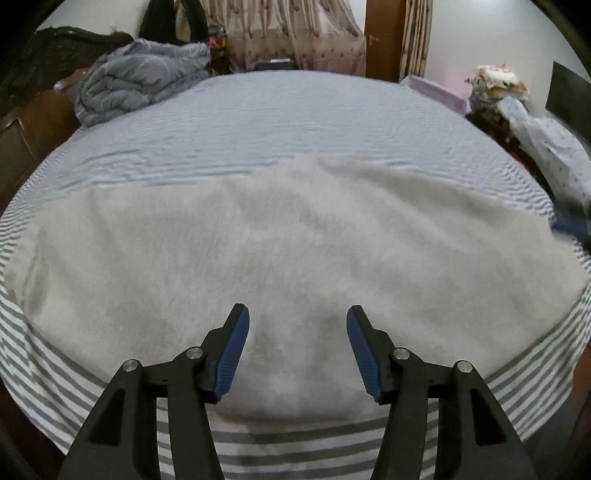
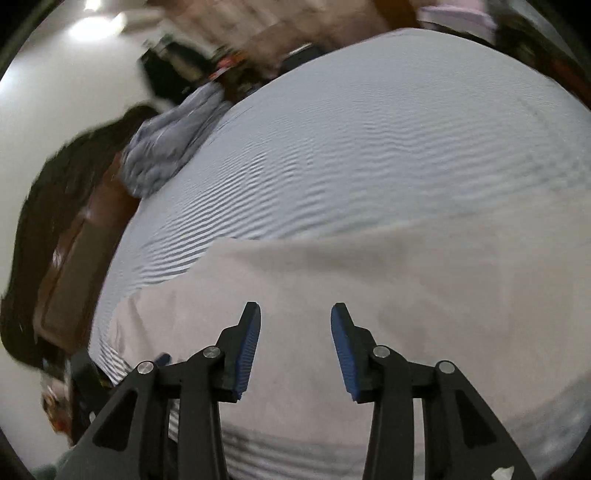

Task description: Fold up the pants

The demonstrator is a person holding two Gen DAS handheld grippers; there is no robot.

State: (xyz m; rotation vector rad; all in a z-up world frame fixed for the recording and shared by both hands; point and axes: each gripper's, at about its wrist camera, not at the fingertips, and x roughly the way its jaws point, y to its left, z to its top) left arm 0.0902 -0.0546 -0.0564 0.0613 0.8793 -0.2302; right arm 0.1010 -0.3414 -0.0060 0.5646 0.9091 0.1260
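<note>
Striped sheet [image 1: 258,122] covering the bed; crumpled grey quilt [image 1: 136,77] at its far-left corner; patterned curtain [image 1: 291,33] behind; wooden door [image 1: 380,37].

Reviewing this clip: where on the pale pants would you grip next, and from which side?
Probably the near edge of the pants, coming from the bed's front side. They lie flat, so only an edge gives the fingers a lip. Both grippers are open, holding nothing.
</note>
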